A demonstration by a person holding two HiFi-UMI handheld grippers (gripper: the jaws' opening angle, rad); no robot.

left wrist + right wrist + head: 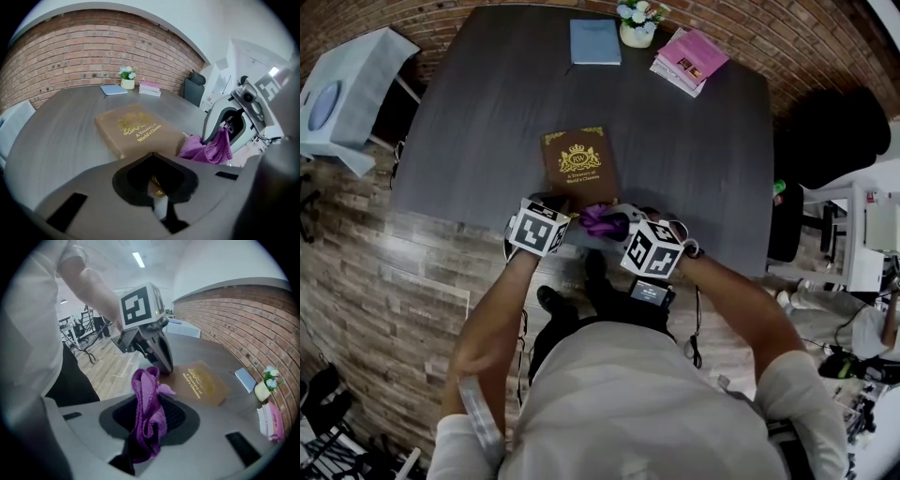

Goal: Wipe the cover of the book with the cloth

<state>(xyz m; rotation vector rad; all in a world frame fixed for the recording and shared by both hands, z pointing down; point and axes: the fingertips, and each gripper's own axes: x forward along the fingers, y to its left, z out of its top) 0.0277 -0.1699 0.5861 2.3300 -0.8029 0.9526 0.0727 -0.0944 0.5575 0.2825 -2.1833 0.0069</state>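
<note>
Left gripper (155,185): jaws are seen closed together, with the tip set down at the 7 o'clock corner of the book (578,164). A gold corner ornament and a strip of white page edge show in the gap. Whether the corner is nipped or only pressed on cannot be told.

Right gripper (150,420): jaws are held fairly wide and are closed on the cloth (145,390), a purple bunch that stands up out of them in loose folds. It is held just beside the book's near edge, toward 5 o'clock of the cover. In the left gripper view the cloth hangs over the table edge, and no part of it is seen to lie flat on the cover.

Book: it is closed and lies flat on the dark table (478,122), front cover up and spine at 9 o'clock, near the table's 6 o'clock edge. The cover is brown with a gold crest and title. No streaks, dust or damp marks can be made out on it.

Progress, as judged:
- The cloth is picked up and brought to the book, so that part is done.
- The book appears to be steadied by the left gripper.
- The wiping itself is judged not yet begun. The full cover is left to be covered, from the 6 o'clock edge to the 12 o'clock edge.

Far side of the table, well apart from the work: a blue notebook (595,41) at 12 o'clock, a flower pot (637,23) just beside it, and a pink stack of books (689,58) at 1 o'clock.
</note>
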